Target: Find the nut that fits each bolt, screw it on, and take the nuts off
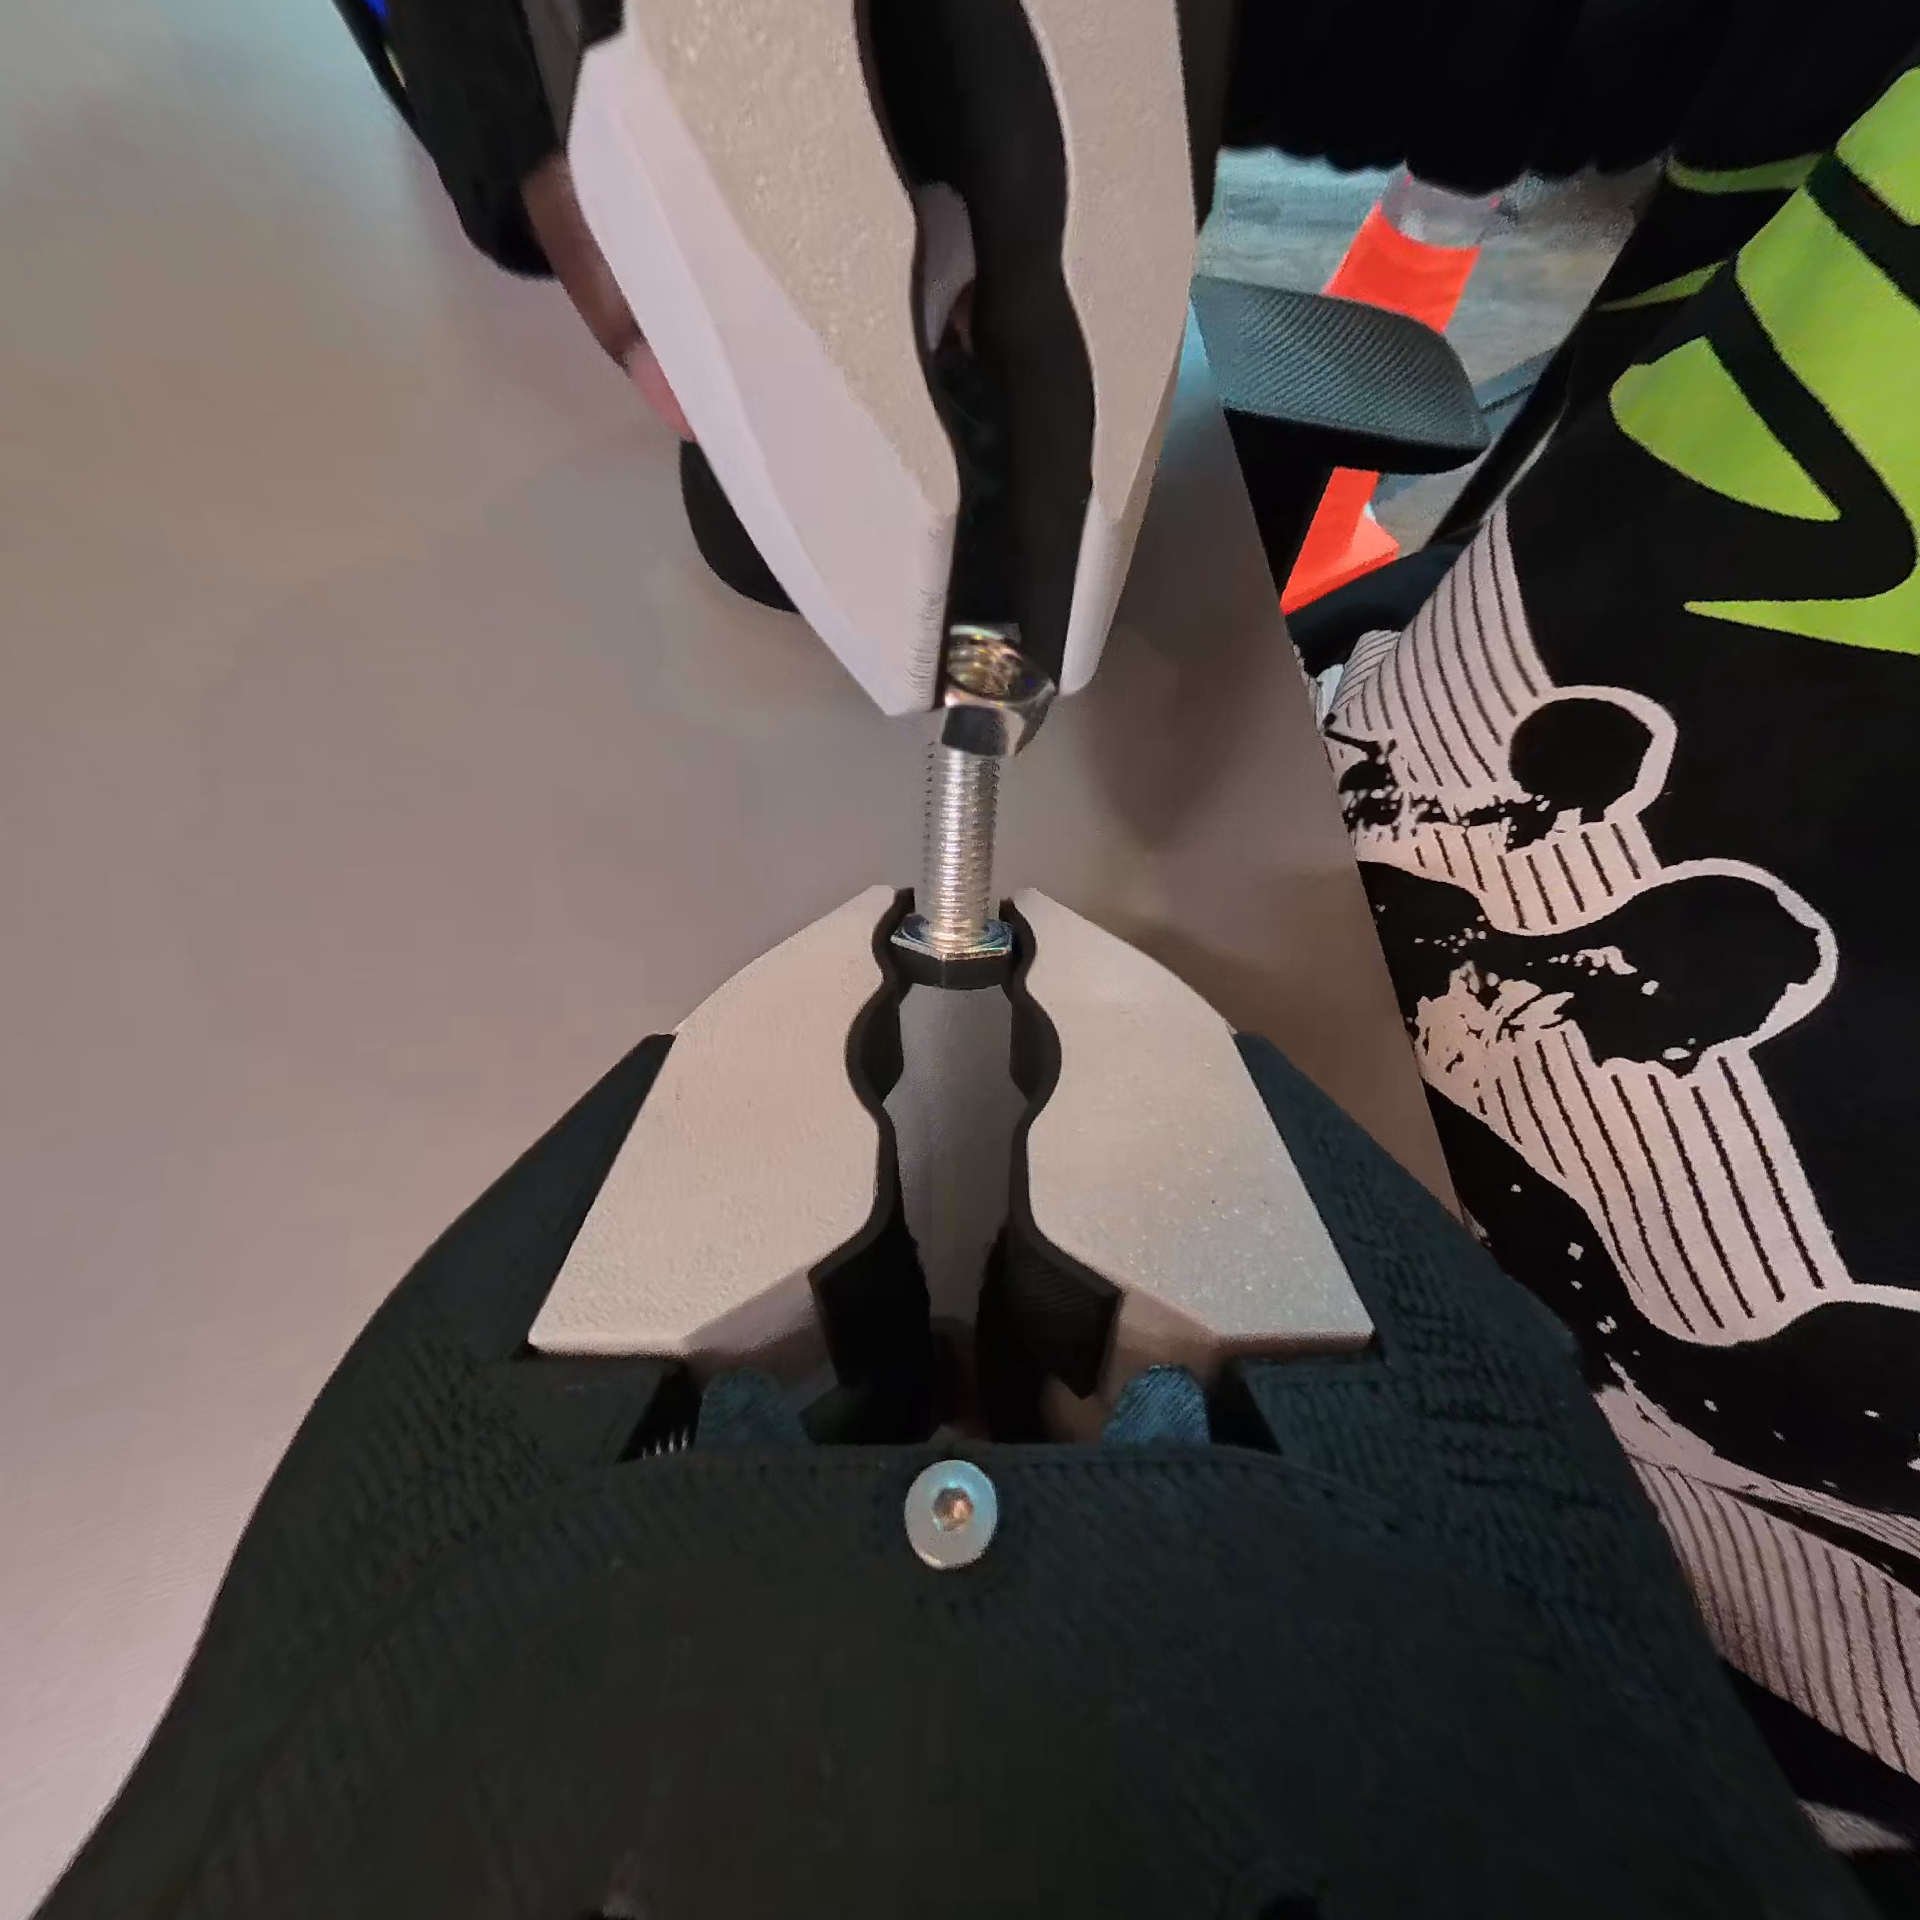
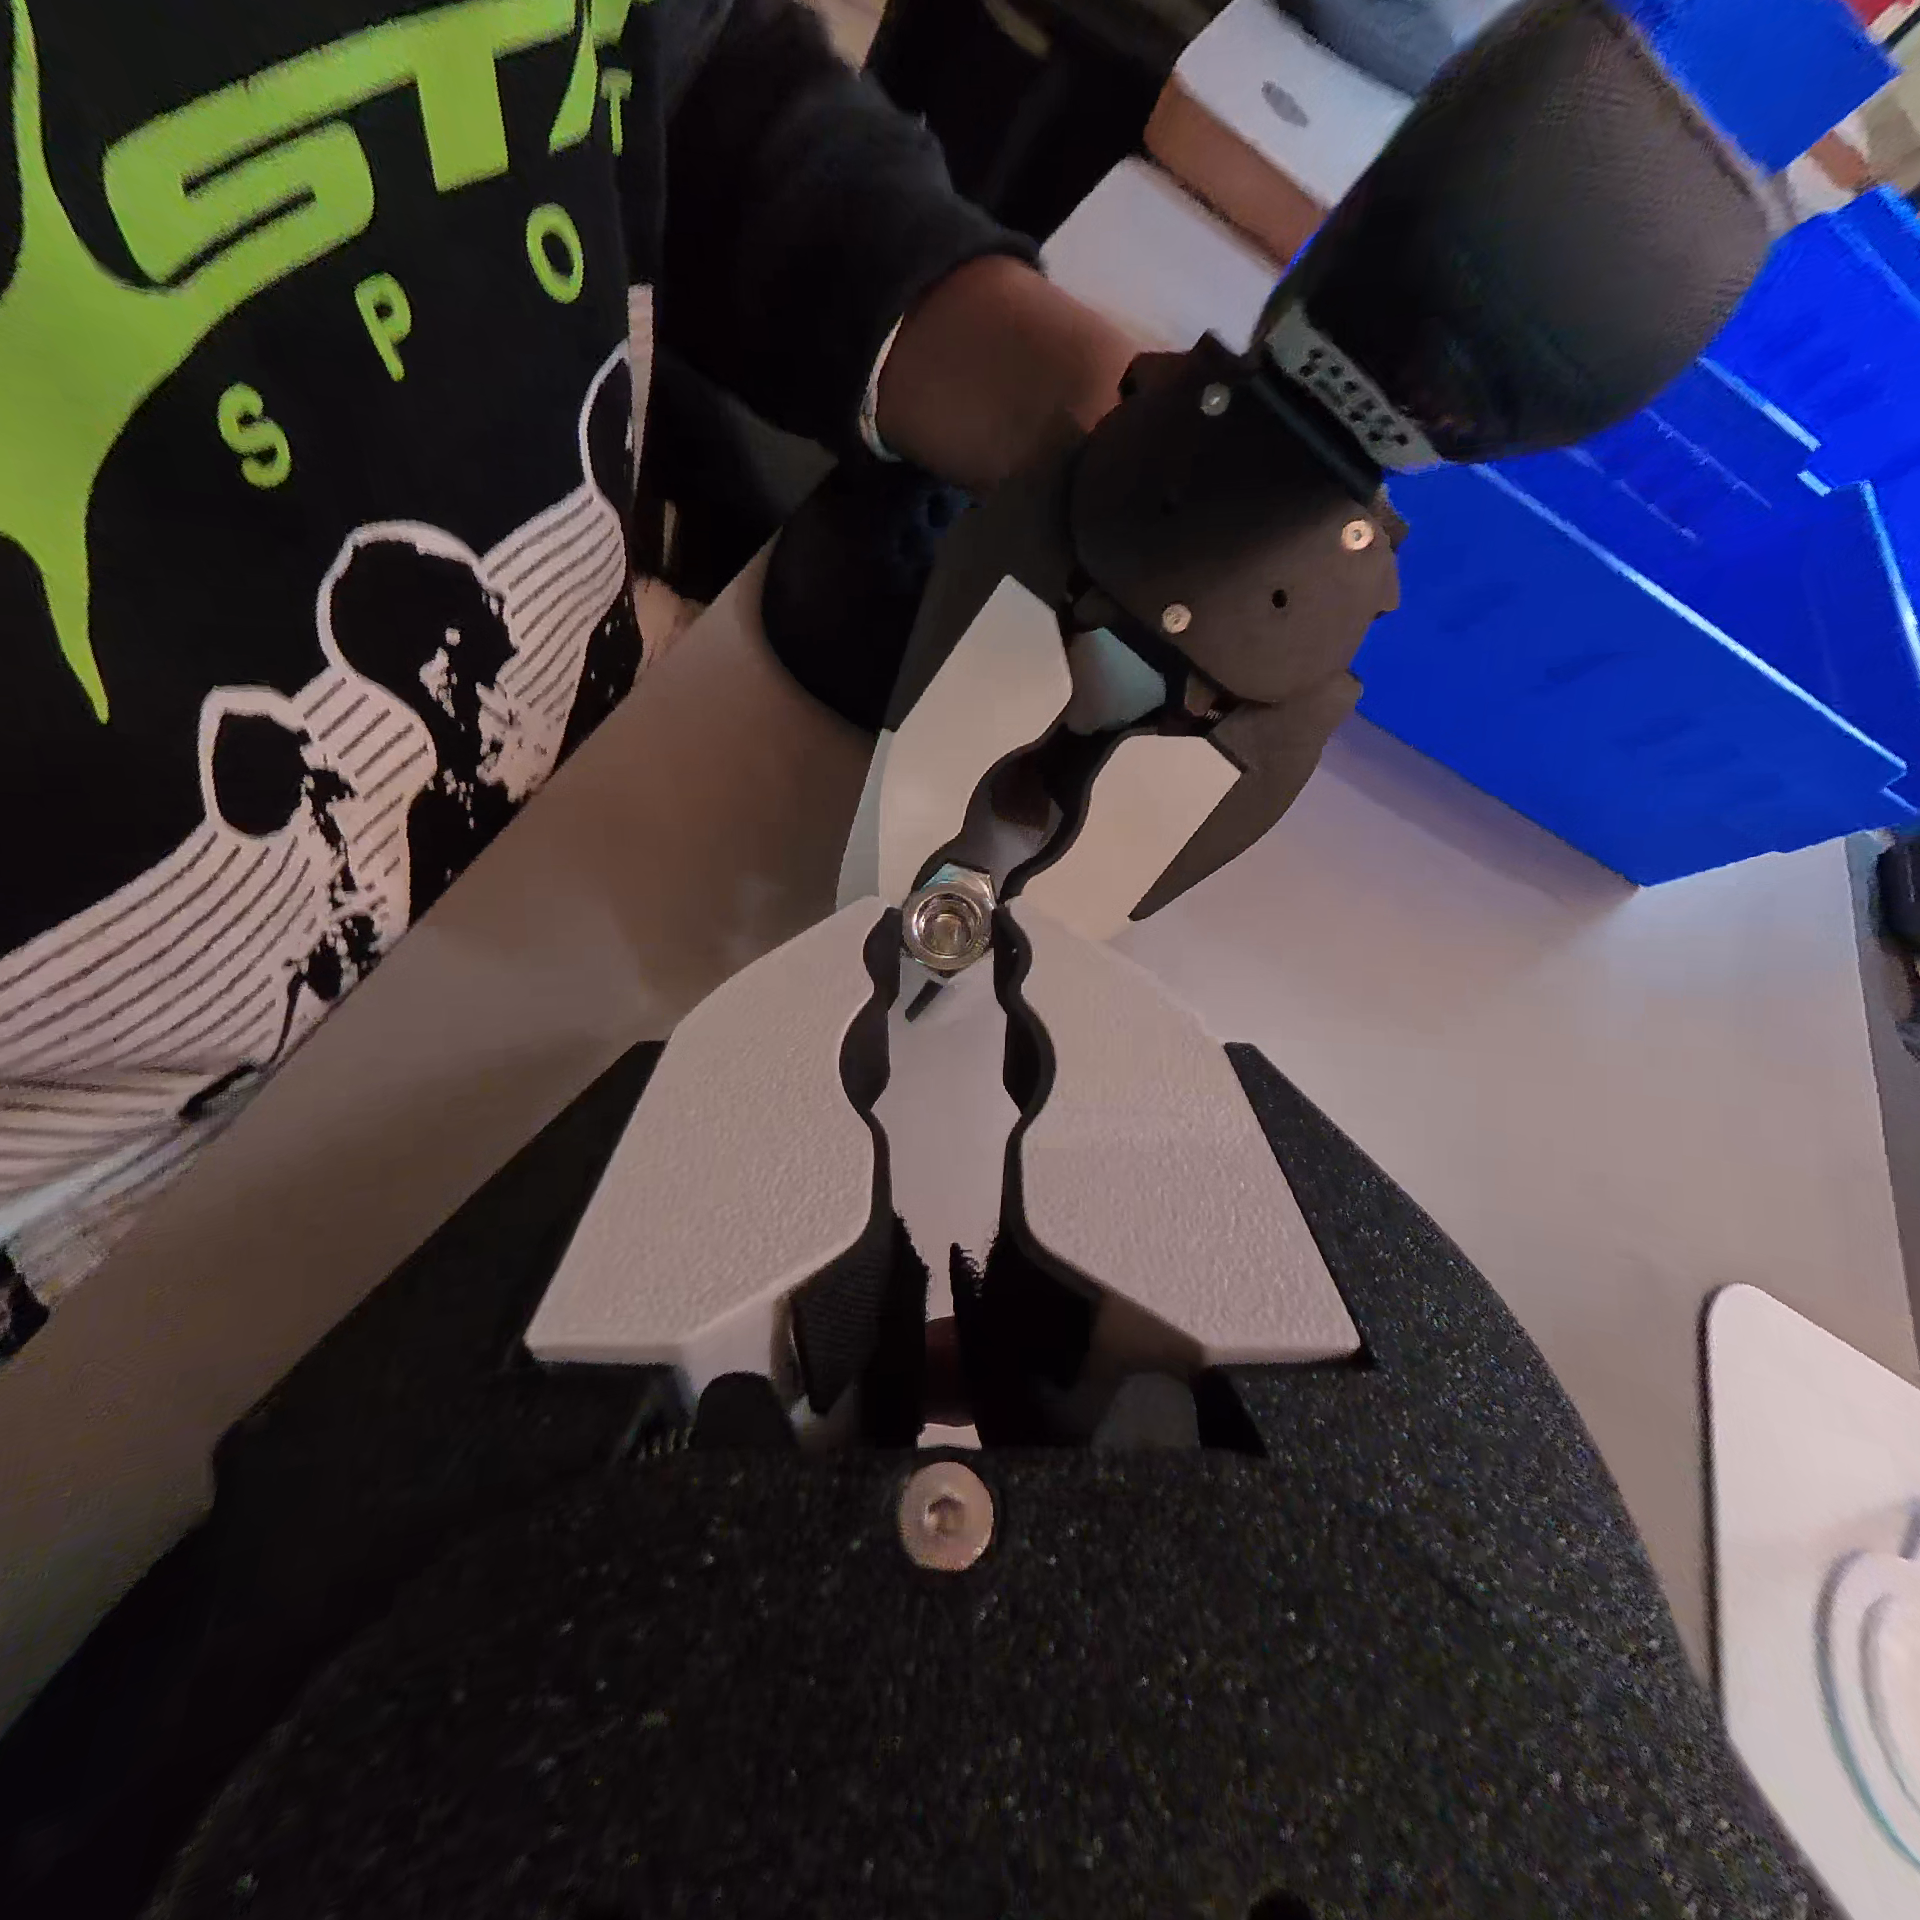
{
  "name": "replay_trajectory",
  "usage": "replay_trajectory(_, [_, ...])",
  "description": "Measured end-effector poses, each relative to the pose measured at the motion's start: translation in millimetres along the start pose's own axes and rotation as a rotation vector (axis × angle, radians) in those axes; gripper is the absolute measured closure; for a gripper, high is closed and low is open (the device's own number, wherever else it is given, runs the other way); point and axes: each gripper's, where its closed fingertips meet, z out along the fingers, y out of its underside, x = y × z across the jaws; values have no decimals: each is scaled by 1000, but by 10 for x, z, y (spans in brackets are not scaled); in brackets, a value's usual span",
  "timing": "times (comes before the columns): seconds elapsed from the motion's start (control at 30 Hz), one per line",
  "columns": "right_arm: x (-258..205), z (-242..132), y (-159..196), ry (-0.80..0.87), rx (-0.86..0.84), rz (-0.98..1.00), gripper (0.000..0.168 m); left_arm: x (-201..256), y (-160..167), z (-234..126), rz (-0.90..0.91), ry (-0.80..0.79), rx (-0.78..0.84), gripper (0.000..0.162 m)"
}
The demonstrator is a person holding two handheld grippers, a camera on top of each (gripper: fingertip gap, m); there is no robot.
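A silver bolt (image 1: 961, 836) is held in the air between both grippers, above the white table (image 1: 312, 727). My left gripper (image 1: 951, 935) is shut on the bolt's hex head, with the threaded shaft pointing away from it. My right gripper (image 1: 997, 665) comes in from the top of the left wrist view and is shut on a silver hex nut (image 1: 992, 696) at the shaft's far end. In the right wrist view I look along the bolt: the nut (image 2: 943, 925) sits between my right gripper's tips (image 2: 940, 930), and the left gripper (image 2: 977, 868) is right behind it.
The person in a black shirt with green print (image 2: 260, 416) stands close at the table's edge. Blue bins (image 2: 1662, 623) stand at the back right. A white object (image 2: 1818, 1558) lies at the right. An orange cone (image 1: 1382, 270) and a black chair part (image 1: 1340, 364) are beyond the table. The tips of one gripper are about 5 cm away from the tips of the other.
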Motion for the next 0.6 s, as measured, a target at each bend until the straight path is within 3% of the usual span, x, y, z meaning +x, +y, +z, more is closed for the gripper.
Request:
replay_trajectory(0.17, [144, -97, -212, 46, 203, 113, 151, -30, -234, -121, 31, -51, 170, 146])
replay_trajectory(0.6, [272, -93, -178, 20, 138, 154, 151, -150, -248, -144, -23, -121, 183, 146])
